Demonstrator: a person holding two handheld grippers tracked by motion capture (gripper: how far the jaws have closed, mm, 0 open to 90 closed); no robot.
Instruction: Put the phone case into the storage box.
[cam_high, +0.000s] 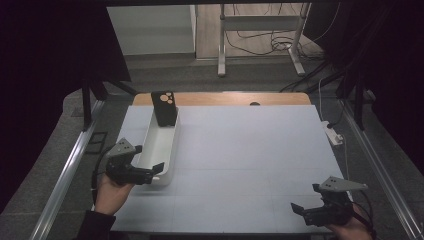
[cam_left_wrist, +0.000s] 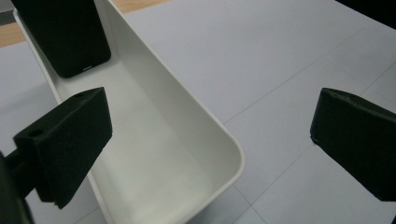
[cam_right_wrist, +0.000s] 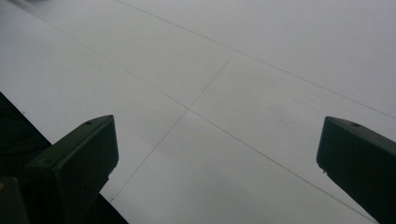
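Note:
A long white bin (cam_high: 161, 145) lies lengthwise on the left of the pale mat (cam_high: 250, 150). A black phone-like slab with orange rings (cam_high: 164, 106) leans upright in its far end. My left gripper (cam_high: 150, 170) hovers at the bin's near end and is open. In the left gripper view the jaws of the left gripper (cam_left_wrist: 208, 116) straddle the right wall of the bin (cam_left_wrist: 187, 107): one over the inside, one over the mat. The black slab (cam_left_wrist: 65, 32) stands at the far end. My right gripper (cam_high: 306, 197) is open over the mat's front right corner, and the right gripper (cam_right_wrist: 217, 140) holds nothing.
A wooden table edge (cam_high: 225, 98) runs behind the mat. A white power strip (cam_high: 334, 134) lies off the right side. Metal rails (cam_high: 65, 175) flank the table, and a stand with cables (cam_high: 260, 45) is on the floor beyond.

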